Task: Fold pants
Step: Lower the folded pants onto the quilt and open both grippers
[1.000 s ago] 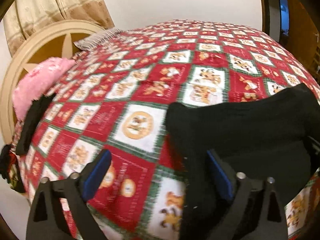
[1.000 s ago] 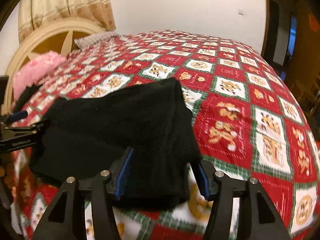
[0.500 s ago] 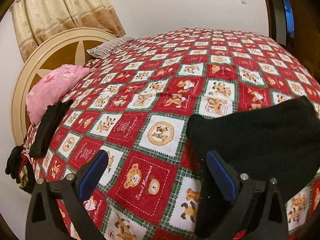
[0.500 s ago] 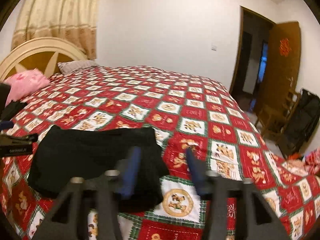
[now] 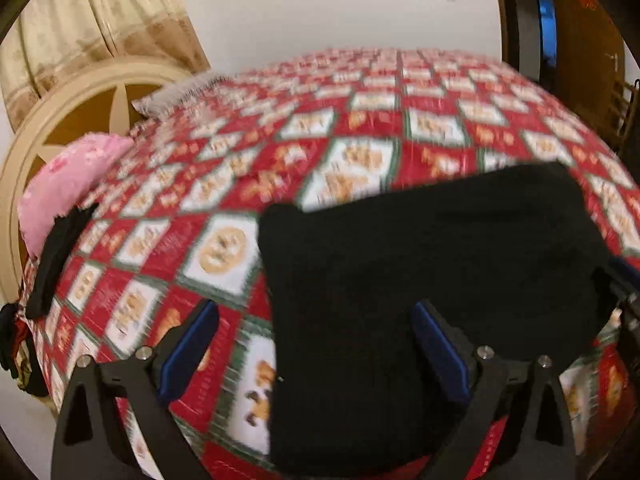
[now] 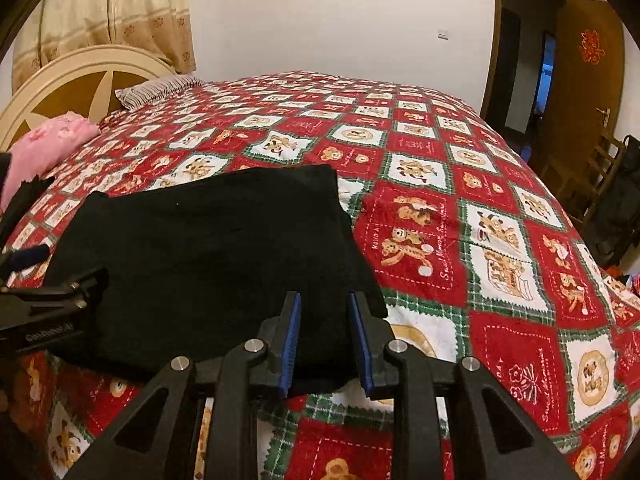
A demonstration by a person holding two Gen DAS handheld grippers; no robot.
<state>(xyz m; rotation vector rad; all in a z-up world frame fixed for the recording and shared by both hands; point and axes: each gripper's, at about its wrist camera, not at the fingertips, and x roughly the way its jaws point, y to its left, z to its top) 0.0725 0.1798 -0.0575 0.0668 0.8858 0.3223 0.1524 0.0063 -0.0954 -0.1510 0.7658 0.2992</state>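
A: We are looking at the pants (image 6: 208, 252), black, folded into a thick squarish stack. It is sitting left of centre in the right wrist view, lower right in the left wrist view, near the bottom edge of the red patchwork bedspread (image 6: 480, 216).

B: Agreed. Fabric is reading matte and fuzzy, no seams or waistband we can make out. Edges are looking fairly even, one corner drooping toward the bottom of the frame.

A: Right gripper (image 6: 326, 340), we are seeing the blue pads standing a narrow gap apart, having just been closing. The near corner of the pants is lying in the gap, but pads pressing on it? We cannot tell.

B: Same here. Left gripper (image 5: 316, 344), jaws are gaping wide. The left edge of the stack is lying between them, one pad over black cloth, the other over the bedspread. We are not seeing it gripping anything.

A: That view is blurring badly.

B: Background: pink pillow (image 6: 48, 144) sitting at far left, striped pillow (image 6: 156, 90) behind it, cream headboard (image 6: 76, 80) upper left, wooden door (image 6: 580, 92) upper right.
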